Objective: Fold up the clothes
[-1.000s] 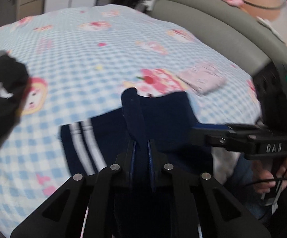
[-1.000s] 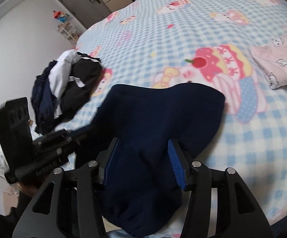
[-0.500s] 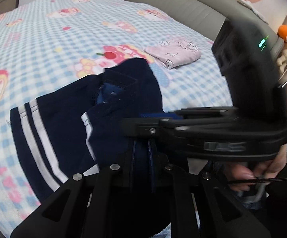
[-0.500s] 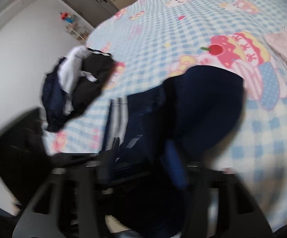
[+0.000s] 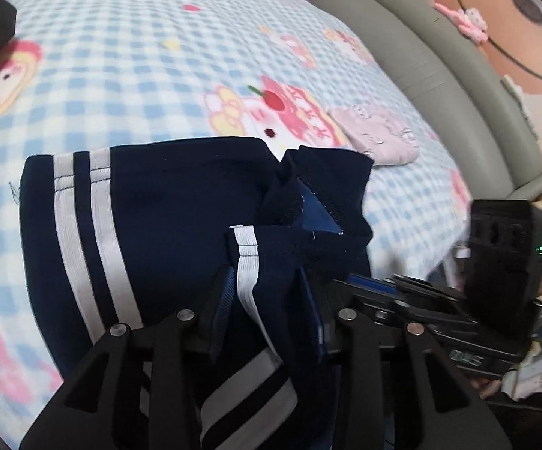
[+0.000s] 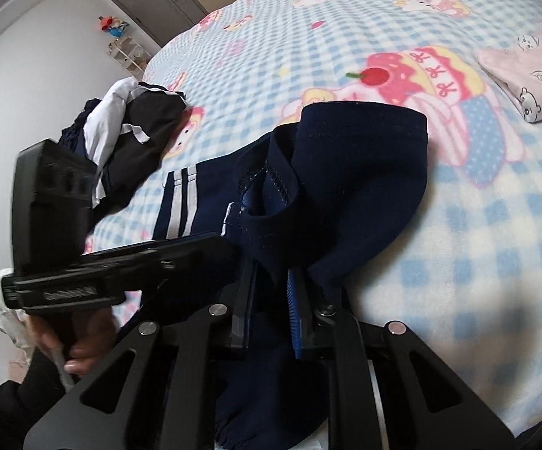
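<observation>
Navy shorts [image 5: 165,210] with white side stripes lie partly folded on the blue checked bedspread [image 5: 120,67], near its front edge; they also show in the right wrist view [image 6: 349,195]. My left gripper [image 5: 267,292] stands open, with a striped edge of the shorts lying loose between its fingers. My right gripper [image 6: 271,300] is narrowly shut on a navy fold of the shorts. The right gripper's body [image 5: 496,270] sits just right of the left one; the left gripper's body [image 6: 83,240] shows at the left of the right wrist view.
A folded pink garment [image 5: 379,135] lies on the bed to the right, also in the right wrist view [image 6: 529,75]. A heap of dark and white clothes [image 6: 128,138] sits at the left. A grey padded headboard [image 5: 439,56] runs along the far right.
My left gripper has opened; the striped edge now lies loose between its fingers. My right gripper has closed on a navy fold and drawn back to the right of the left gripper.
</observation>
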Tool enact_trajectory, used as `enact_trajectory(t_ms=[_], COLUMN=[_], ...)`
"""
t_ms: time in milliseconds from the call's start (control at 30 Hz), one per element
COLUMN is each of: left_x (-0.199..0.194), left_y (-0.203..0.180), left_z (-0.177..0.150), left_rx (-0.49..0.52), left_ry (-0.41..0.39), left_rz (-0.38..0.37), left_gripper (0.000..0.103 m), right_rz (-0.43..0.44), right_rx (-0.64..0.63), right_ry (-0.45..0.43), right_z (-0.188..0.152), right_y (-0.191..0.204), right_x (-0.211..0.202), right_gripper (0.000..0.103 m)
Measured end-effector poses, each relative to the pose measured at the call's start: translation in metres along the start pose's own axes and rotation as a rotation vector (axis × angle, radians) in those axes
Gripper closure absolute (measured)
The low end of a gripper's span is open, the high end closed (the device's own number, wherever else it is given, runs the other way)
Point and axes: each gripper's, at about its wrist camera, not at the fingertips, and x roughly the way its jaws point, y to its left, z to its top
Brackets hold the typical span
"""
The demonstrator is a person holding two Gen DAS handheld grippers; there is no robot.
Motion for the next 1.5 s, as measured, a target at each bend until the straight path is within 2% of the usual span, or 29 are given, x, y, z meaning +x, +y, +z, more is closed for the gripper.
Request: enact_trajectory(t_ms=[33,133,200,267,400,533,600,667,833,867,933,1000,1433,1500], left_x=[-0.003,-0.011,-0.017,-0.03,-0.061,-0.057,-0.05,-0.055,-0.069,-0.076,-0.086,-0.08,-0.037,-0.026], left_y=[-0.001,-0.005,-0.007,-0.006,0.008,0.038,0.047,0.056,0.077,0.076,0.067,0.064,0.041,0.029], left_z=[0.0,0.0,0.001,0.001,0.005,0.008,0.008,0.008,0.007,0.005,0.0,0.001,0.003,0.003], left_rx=[0.007,0.026,0.039,0.043,0.029,-0.021,-0.021,-0.046,-0.11,-0.117,-0.104,-0.088,0.011,0.05], left_ry=[-0.013,-0.052,-0.077,-0.12,-0.192,-0.164,-0.147,-0.167,-0.217,-0.243,-0.278,-0.256,-0.108,-0.087], left_rz=[0.015,0.062,0.093,0.134,0.254,0.31,0.398,0.412,0.444,0.418,0.304,0.316,0.39,0.339], left_gripper=[0.086,0.093,0.095,0.095,0.096,0.096,0.096,0.096,0.096,0.096,0.096,0.096,0.096,0.095], right_rz=[0.002,0.013,0.031,0.052,0.037,0.005,-0.006,-0.017,-0.045,-0.05,-0.061,-0.072,-0.047,-0.04], right_rx=[0.004,0.01,0.01,0.012,0.033,0.026,0.018,0.01,-0.011,-0.015,-0.024,-0.032,0.065,0.084], right_ry=[-0.004,-0.021,-0.041,-0.068,-0.107,-0.087,-0.086,-0.085,-0.084,-0.084,-0.083,-0.082,-0.162,-0.177], right_z=[0.0,0.001,0.004,0.007,0.014,0.018,0.018,0.018,0.019,0.019,0.019,0.019,0.018,0.017], right_y=[-0.001,-0.001,0.0,0.0,-0.005,-0.007,-0.007,-0.008,-0.009,-0.009,-0.01,-0.011,-0.033,-0.037], right_x=[-0.002,-0.008,-0.016,-0.025,-0.033,-0.027,-0.027,-0.027,-0.026,-0.026,-0.026,-0.026,-0.042,-0.045], right_gripper=[0.089,0.088,0.079,0.077,0.076,0.076,0.076,0.072,0.071,0.071,0.071,0.064,0.063,0.059])
